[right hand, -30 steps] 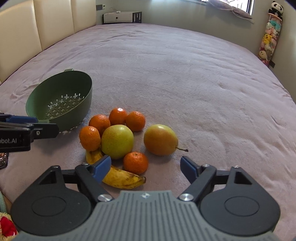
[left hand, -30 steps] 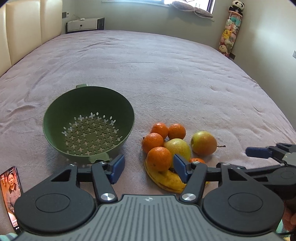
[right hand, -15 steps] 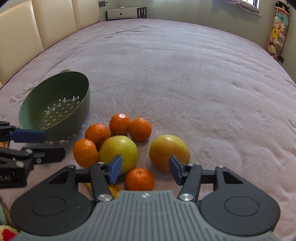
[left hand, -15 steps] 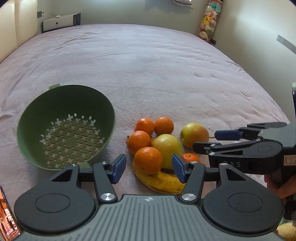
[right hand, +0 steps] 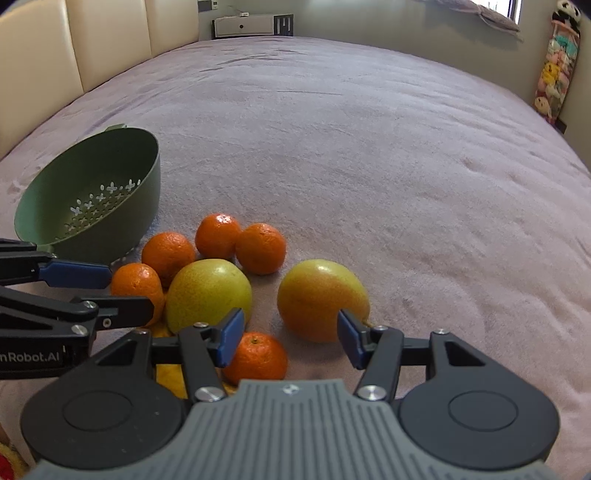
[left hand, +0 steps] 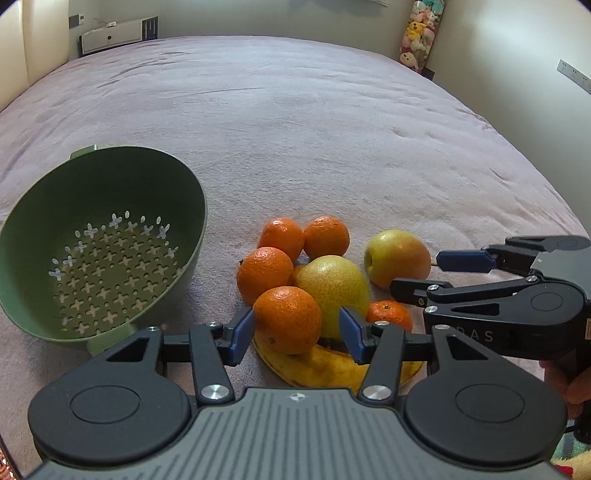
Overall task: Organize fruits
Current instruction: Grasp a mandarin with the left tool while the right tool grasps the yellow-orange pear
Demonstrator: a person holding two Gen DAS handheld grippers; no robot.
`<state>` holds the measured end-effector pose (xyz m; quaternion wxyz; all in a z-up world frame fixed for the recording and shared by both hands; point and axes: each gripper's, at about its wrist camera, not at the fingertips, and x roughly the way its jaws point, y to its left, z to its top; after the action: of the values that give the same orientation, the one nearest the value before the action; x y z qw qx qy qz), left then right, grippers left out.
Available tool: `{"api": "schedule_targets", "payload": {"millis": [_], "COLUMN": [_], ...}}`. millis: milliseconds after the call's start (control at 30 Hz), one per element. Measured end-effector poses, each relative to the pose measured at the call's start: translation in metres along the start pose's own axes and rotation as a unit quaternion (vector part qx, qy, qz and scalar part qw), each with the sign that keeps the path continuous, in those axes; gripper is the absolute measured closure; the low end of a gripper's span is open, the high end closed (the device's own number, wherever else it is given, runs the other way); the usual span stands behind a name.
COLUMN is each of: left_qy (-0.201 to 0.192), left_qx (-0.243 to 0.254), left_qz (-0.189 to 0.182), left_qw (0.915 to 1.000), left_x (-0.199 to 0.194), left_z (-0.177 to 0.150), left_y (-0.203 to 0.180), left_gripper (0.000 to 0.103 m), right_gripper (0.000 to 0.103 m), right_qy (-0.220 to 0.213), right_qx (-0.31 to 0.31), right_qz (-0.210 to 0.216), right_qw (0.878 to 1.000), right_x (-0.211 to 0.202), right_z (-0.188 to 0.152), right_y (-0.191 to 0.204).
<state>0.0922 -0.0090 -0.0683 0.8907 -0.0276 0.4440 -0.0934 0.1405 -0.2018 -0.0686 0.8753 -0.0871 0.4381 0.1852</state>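
Note:
A pile of fruit lies on the mauve bedspread: several tangerines, two yellow-green pears and a banana. A green colander stands empty to the pile's left. My left gripper is open, its fingers on either side of the nearest tangerine, not pressing it. My right gripper is open, its fingers flanking the reddish-yellow pear, with a small tangerine below its left finger. The other pear lies left of it.
The bed stretches far behind the fruit. A padded headboard is at the left, a white unit at the back wall, hanging plush toys at the right.
Both grippers have moved forward and down toward the fruit. The left one now brackets the near tangerine, the right one brackets the reddish pear. Both jaw gaps have narrowed somewhat.

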Motion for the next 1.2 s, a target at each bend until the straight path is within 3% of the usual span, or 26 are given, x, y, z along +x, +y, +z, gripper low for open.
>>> {"api": "schedule_targets", "payload": {"millis": [267, 500, 733, 1200], "left_qy": [0.0, 0.008, 0.019, 0.025], "left_qx": [0.002, -0.005, -0.014, -0.025], "left_qz": [0.01, 0.01, 0.007, 0.004], "left_qw": [0.9999, 0.9999, 0.9997, 0.9994], "left_x": [0.003, 0.004, 0.005, 0.002], "left_z": [0.005, 0.009, 0.011, 0.01], "left_y": [0.0, 0.002, 0.004, 0.006], "left_gripper": [0.057, 0.058, 0.059, 0.061], "right_gripper": [0.044, 0.039, 0.039, 0.038], "right_qy": [-0.001, 0.012, 0.038, 0.033], "right_qx": [-0.068, -0.133, -0.121, -0.116], "right_qz": [-0.04, -0.053, -0.059, -0.069], "right_qw": [0.997, 0.99, 0.99, 0.99], "right_x": [0.015, 0.032, 0.05, 0.062], "right_z": [0.003, 0.004, 0.005, 0.004], "right_y": [0.003, 0.014, 0.004, 0.005]}}
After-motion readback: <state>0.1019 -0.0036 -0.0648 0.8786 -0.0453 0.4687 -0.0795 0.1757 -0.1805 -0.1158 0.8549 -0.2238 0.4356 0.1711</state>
